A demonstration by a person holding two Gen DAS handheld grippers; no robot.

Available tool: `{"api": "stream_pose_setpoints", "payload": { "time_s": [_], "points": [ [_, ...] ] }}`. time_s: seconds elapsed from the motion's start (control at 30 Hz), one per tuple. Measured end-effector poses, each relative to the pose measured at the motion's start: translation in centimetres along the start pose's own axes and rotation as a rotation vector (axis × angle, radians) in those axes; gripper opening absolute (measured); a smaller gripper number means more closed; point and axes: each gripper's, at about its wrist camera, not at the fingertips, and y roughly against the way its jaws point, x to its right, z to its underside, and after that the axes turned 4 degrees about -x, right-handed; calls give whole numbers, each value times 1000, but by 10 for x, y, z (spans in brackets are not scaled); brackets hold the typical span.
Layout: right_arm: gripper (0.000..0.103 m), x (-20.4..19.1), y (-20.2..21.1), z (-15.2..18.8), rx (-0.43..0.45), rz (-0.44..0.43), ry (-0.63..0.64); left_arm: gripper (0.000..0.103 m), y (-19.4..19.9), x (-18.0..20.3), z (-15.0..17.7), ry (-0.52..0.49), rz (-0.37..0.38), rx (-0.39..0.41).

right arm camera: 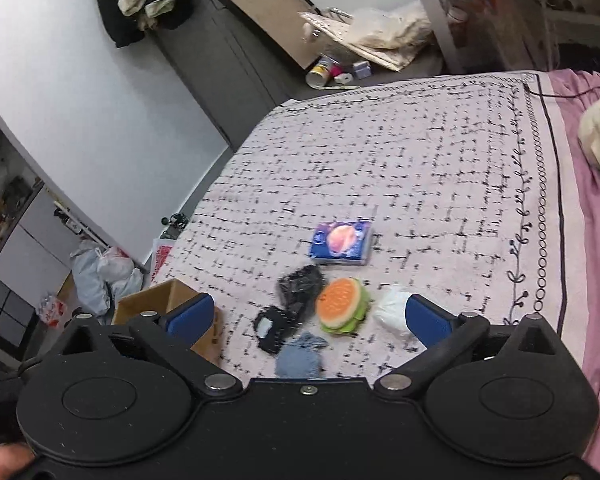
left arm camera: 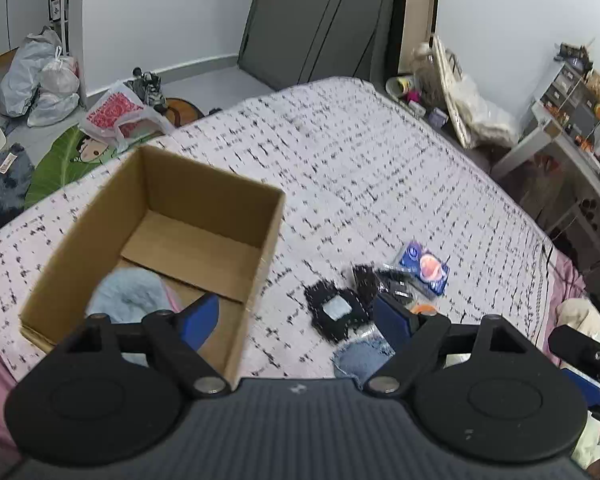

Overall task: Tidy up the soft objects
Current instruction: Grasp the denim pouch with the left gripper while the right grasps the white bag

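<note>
An open cardboard box (left arm camera: 204, 216) stands on the bed with a light blue fluffy item (left arm camera: 128, 296) and something pink inside. My left gripper (left arm camera: 300, 320) hangs open and empty, its left finger over the box and its right finger over the pile. The pile on the cover holds a black pouch with a white label (left arm camera: 334, 314), a second black piece (left arm camera: 366, 276), a denim scrap (left arm camera: 360, 354) and a blue packet (left arm camera: 424, 266). My right gripper (right arm camera: 308, 318) is open above the same pile, with a burger plush (right arm camera: 342, 306), a white soft lump (right arm camera: 394, 308) and the denim scrap (right arm camera: 300, 358) beneath it.
A checked white cover (left arm camera: 380, 168) spreads over the bed above a pink sheet (right arm camera: 596, 240). Plastic bags (left arm camera: 40, 80) and clothes lie on the floor to the left. A desk (left arm camera: 560, 152) and clutter stand beyond the bed's far right corner. The box's corner (right arm camera: 168, 300) shows by my right gripper.
</note>
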Motion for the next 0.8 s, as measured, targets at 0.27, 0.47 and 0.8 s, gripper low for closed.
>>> {"api": "stream_pose_setpoints", "payload": {
  "time_s": [0.27,0.47,0.8],
  "points": [
    [103,30,-11,0,-3,27,-33,83,-21,34,10,-71,-24,-47],
    [103,49,-22,1,-23,42,-76,83,-39,57,17,-126,-52,-54],
    [103,70,-46,4,-50,80,-89,83,-80,74,49,-225,-69,-128]
  ]
}}
